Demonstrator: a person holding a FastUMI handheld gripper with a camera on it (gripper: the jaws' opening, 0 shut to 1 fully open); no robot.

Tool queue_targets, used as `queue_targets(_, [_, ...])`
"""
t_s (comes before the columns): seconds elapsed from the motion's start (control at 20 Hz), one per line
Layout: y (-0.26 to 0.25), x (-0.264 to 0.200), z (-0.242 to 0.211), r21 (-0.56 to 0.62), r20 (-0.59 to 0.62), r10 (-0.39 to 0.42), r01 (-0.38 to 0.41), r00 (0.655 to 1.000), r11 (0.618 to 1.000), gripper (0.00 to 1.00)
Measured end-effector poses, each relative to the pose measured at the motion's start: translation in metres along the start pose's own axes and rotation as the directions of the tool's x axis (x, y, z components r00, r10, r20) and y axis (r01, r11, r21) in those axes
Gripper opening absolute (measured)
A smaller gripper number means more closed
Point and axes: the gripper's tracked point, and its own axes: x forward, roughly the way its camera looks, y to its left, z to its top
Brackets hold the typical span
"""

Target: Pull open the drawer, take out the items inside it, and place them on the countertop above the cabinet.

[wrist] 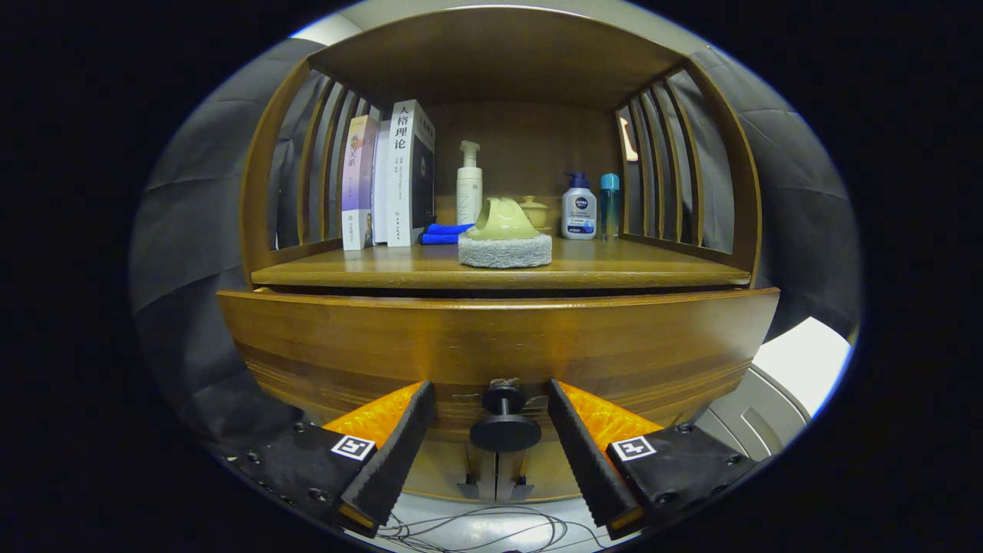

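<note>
A brown wooden drawer front (pixel 499 342) spans the cabinet below the countertop (pixel 384 269) and stands pulled out a little from it. Its round dark knob (pixel 504 426) sits between my fingers. My gripper (pixel 491 395) is open, one finger on each side of the knob, neither pressing on it. The inside of the drawer is hidden behind its front. On the countertop, just beyond the drawer, rests a grey scrub pad with a pale green handle (pixel 504 236).
Upright books (pixel 388 180) stand at the back left of the shelf, with a folded blue cloth (pixel 445 233) beside them. A white pump bottle (pixel 469 184), a small lidded jar (pixel 534 211), a white-and-blue bottle (pixel 578 207) and a blue-capped bottle (pixel 609 203) line the back. Slatted side walls flank the shelf.
</note>
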Motion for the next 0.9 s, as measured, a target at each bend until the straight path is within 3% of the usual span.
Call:
queue_targets(0.65, [0.001,0.027,0.009,-0.018,0.012,-0.017,0.017,1.000,1.000,0.97])
queue_targets(0.9, [0.002,-0.018,0.058,0.040,0.135,0.025,-0.030,0.991,0.999,0.97])
